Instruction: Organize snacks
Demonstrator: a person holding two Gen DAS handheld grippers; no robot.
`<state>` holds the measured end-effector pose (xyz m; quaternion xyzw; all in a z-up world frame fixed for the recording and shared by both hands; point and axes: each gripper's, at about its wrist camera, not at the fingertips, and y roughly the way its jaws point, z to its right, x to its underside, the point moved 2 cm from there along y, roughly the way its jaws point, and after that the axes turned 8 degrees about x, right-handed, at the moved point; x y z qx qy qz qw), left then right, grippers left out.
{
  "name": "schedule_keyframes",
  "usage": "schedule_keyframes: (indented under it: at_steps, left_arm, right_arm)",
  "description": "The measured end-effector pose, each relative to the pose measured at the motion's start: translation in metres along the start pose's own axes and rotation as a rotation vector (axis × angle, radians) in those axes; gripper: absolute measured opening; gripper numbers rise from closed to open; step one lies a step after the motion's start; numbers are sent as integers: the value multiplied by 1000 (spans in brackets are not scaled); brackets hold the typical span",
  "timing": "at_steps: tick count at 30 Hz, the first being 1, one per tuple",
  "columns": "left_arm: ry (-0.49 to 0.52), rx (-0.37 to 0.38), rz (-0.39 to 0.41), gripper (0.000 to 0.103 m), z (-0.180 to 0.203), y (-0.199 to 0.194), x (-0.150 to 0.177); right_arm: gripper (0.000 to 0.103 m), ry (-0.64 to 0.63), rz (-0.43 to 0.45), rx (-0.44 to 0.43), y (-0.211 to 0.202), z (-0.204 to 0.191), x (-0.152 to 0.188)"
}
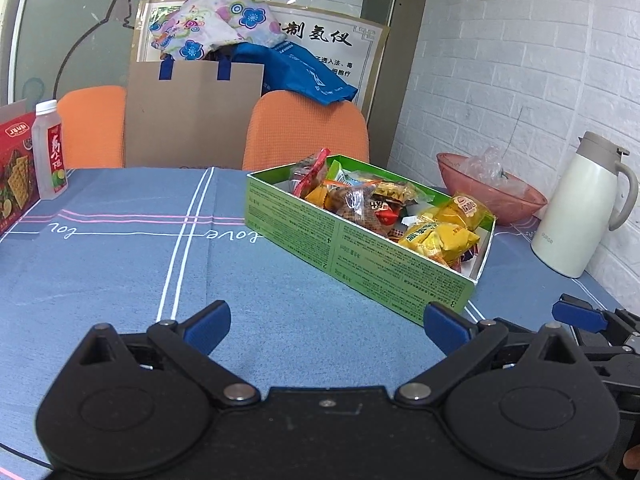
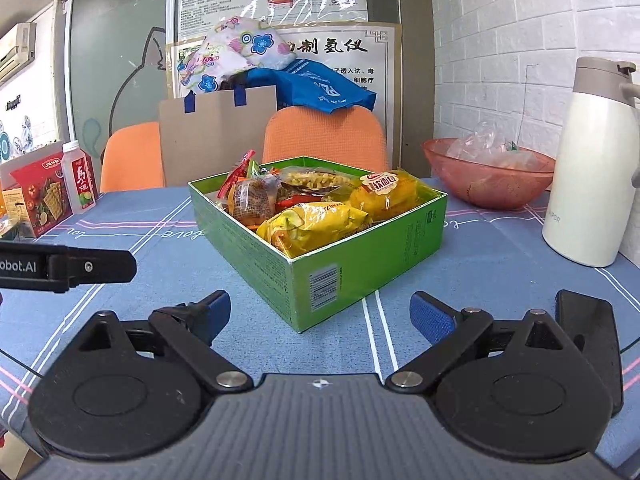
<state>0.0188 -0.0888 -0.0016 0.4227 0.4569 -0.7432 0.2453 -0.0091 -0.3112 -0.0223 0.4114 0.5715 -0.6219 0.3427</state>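
So, low over a blue tablecloth (image 1: pixel 120 264) with white and pink stripes and "love" stitched into it. Left gripper (image 1: pixel 327 326) spread wide, blue pads far apart, nothing between them, just cloth underneath. Same deal on the right gripper (image 2: pixel 320 316): jaws wide apart, holding nothing, hovering just short of the near corner of the green box (image 2: pixel 360 256).

That green box (image 1: pixel 360 256) sitting open-topped mid-table, pretty much stuffed with wrapped snacks: yellow bread packs (image 2: pixel 384 194) toward the right wall side, a bigger yellow packet (image 2: pixel 312 226) at the near corner, a clear-wrapped brown cake (image 2: pixel 250 200), plus red and orange wrappers (image 2: pixel 238 176) poking up at the far end. From the left wrist view, same box seen long side on, small print all over it, yellow packs (image 1: pixel 440 238) at the near end.

Off to the left edge of the table: a red cracker box (image 2: pixel 40 192) and a small drink bottle (image 2: pixel 79 178) with a white cap, standing just beside each other. On the right, near the white brick wall: a pink bowl (image 2: pixel 480 188) with crumpled clear plastic in it, and a cream thermos jug (image 2: pixel 588 168) upright next to it.

Behind the table, two orange chairs (image 2: pixel 324 136), with a brown paper bag (image 2: pixel 216 132) between them and a floral cloth bundle (image 2: pixel 236 52) and blue bag (image 2: pixel 324 92) piled on top.
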Motion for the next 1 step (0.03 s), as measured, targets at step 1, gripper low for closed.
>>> schedule_keyframes:
  at_steps: [1]
  left_arm:
    - [1,1,-1,103,0,0,0]
  right_arm:
    - [103,-1,0,0,0,0,0]
